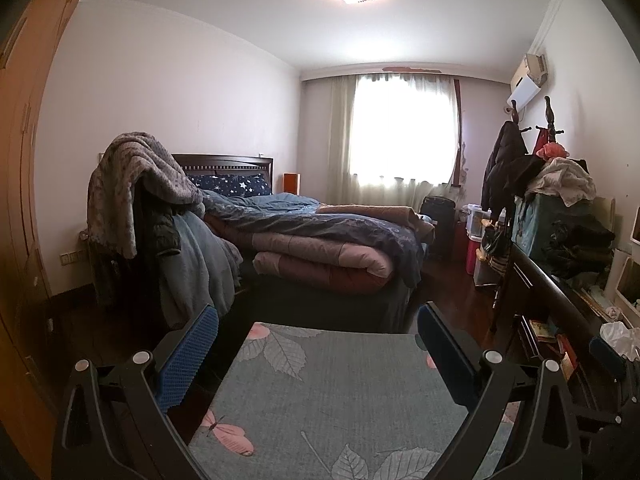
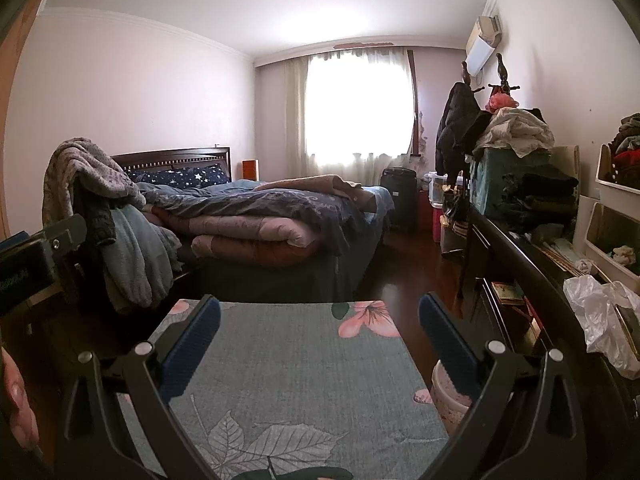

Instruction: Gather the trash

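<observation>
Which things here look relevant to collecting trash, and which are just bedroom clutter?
Likely part of the job:
crumpled white plastic bag on the dark dresser
pinkish bin beside the rug
left gripper and right gripper, both open and empty

Just lying about:
bedding
clothes pile
suitcase
leaf-print rug

The left gripper (image 1: 318,344) had matt black plastic arms and blue pads (image 1: 188,360) with a fine, rough dimpled texture; the right gripper (image 2: 320,334) looked the same. Below them lay a grey-green woven cloth (image 2: 296,368), matt, printed with leaves and pink flowers. The floor (image 2: 404,276) was dark wood, glossy with reflections. A crumpled white plastic bag (image 2: 600,312) looked thin and slightly shiny. The bed (image 1: 320,248) carried soft quilted cloth, and a fuzzy grey blanket (image 1: 132,176) hung beside it. The headboard (image 1: 224,162) was dark polished wood.
</observation>
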Demonstrator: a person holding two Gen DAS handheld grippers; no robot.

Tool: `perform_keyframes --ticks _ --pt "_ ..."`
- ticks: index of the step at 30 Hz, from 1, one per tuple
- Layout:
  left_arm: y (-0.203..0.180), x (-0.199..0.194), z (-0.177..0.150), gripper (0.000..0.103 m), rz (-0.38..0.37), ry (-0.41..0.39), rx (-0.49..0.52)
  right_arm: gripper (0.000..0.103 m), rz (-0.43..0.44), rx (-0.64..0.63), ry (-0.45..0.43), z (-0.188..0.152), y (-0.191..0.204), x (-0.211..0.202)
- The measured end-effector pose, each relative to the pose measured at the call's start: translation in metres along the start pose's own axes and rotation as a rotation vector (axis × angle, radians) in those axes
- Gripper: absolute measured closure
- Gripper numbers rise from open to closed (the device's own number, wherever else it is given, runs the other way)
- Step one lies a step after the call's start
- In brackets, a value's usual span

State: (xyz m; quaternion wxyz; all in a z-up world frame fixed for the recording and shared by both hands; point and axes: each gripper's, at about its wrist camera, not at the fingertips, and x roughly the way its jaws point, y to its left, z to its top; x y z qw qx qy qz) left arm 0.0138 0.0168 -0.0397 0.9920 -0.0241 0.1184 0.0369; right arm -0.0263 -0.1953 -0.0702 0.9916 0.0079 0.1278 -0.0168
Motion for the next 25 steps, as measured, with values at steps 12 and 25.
perform_keyframes --ticks 12,25 --pt "-0.004 0.006 -0.006 0.004 -0.032 0.017 -0.002 0.003 0.01 -0.01 0.027 -0.006 -0.001 0.01" --pt "-0.002 0.015 -0.012 0.004 -0.037 0.046 -0.022 0.003 0.011 -0.012 0.061 -0.012 0.0 0.021"
